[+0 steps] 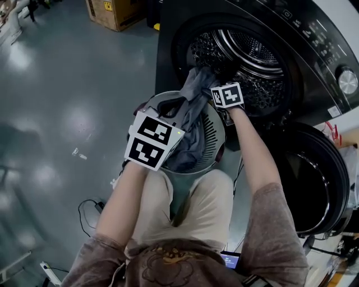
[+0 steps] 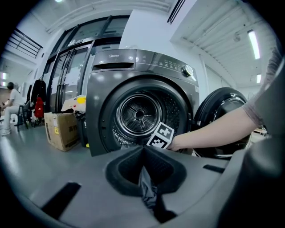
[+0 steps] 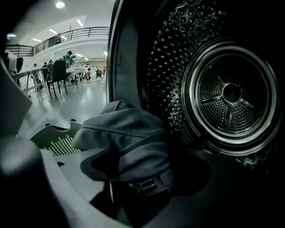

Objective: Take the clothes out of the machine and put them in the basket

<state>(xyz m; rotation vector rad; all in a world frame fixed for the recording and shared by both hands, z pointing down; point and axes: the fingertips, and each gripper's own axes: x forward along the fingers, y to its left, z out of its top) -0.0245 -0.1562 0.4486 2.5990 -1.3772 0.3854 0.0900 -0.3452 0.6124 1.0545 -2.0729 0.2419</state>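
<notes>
A grey garment [image 1: 193,103] hangs out of the washing machine's drum [image 1: 247,61] and down into the round grey basket [image 1: 216,128] in front of it. My left gripper [image 1: 170,107] is over the basket, shut on a fold of this cloth [image 2: 148,189], which is pinched between its jaws [image 2: 143,156]. My right gripper [image 1: 223,92] is at the lower lip of the drum mouth. In the right gripper view its jaws [image 3: 133,180] stand apart, with the grey garment [image 3: 129,133] bunched over and between them. Whether the pads press on it is hidden.
The machine's round door [image 1: 314,179] hangs open at the right, beside my right arm. A cardboard box [image 1: 112,11] stands on the floor left of the machine. Cables [image 1: 90,210] lie on the grey floor near my left side. People and chairs are far off.
</notes>
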